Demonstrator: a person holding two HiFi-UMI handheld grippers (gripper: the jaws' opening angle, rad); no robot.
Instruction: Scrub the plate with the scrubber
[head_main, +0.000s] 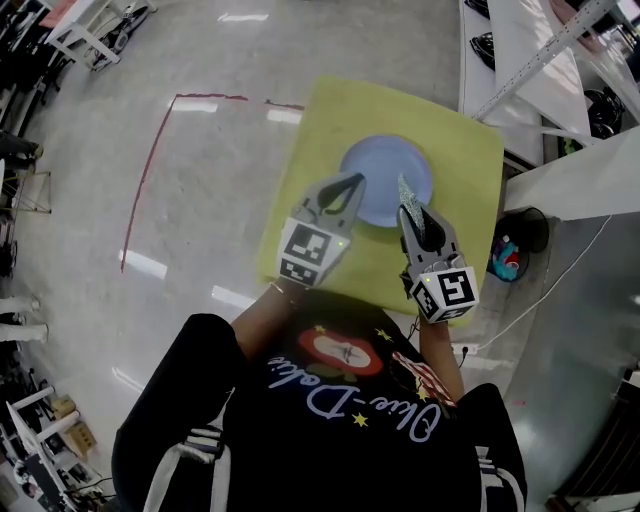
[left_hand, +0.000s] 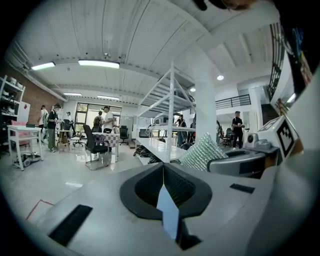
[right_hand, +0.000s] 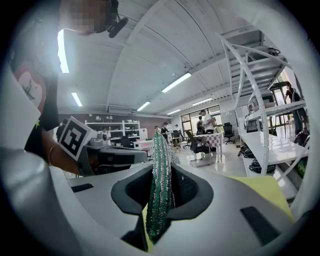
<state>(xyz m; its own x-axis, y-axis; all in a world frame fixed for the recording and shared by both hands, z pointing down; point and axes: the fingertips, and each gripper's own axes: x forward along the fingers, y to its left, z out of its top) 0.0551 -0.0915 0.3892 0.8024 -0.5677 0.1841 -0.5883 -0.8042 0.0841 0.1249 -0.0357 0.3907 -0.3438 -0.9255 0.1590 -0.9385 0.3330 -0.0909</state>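
Right gripper (head_main: 412, 222) clamped on green-silver scrubber (head_main: 407, 193); scrubber pokes out past jaw tips, over right part of blue plate (head_main: 385, 160). Left gripper (head_main: 356, 181) jaws pressed together, tips at plate's left rim. Plate flat on yellow mat (head_main: 470, 170), just ahead of both grippers

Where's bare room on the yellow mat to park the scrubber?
Free: far strip of the yellow mat beyond the plate, plus its right side. Crowded: near edge, where left hand-held gripper and right hand-held gripper with scrubber hover.
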